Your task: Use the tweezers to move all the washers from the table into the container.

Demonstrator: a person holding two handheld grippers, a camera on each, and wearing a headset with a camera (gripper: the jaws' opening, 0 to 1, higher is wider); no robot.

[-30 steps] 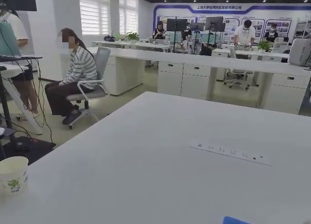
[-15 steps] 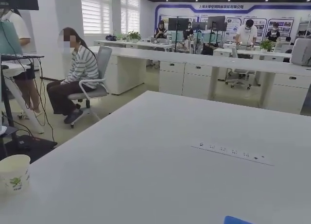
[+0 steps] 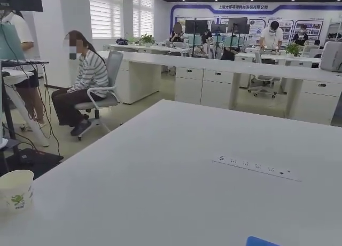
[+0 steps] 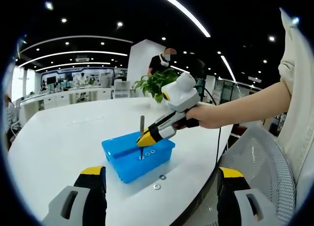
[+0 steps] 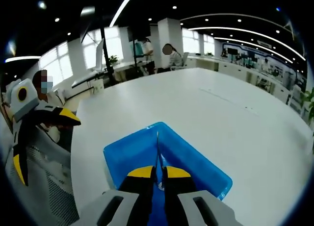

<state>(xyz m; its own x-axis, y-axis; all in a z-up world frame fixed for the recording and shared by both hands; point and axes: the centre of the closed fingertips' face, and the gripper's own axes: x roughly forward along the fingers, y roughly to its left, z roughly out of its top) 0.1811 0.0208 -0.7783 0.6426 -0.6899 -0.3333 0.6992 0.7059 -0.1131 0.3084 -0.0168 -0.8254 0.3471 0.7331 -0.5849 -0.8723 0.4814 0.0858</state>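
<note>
Left gripper [image 4: 161,176] is hanging back at the near edge of the desk [image 4: 64,138] with its jaws spread wide and nothing between them, basically spectating. Moving right, the blue container [image 4: 117,164] is sitting close to the desk's edge. A few washers in the container [image 4: 148,151] are lying on its floor, so I'd say part of the job is looking done. The tweezers [image 4: 142,128] are pointing straight down into the container with the tip right at the floor. Whether they're pinching a washer right now, I can't tell, way too small. Just outside the container, toward the desk edge, two loose washers [image 4: 156,187] are lying close together on the desk, so those are waiting to be moved. A bit further right, the right gripper [image 4: 146,139], held in a hand [image 4: 208,117], is squeezing the tweezers. Its own view is backing that up, with the jaws pinched narrow around the tweezers right over the container. My guess is at least two more trips before this is finishing up. There may be more washers, since the pictures aren't covering the whole desk.
</note>
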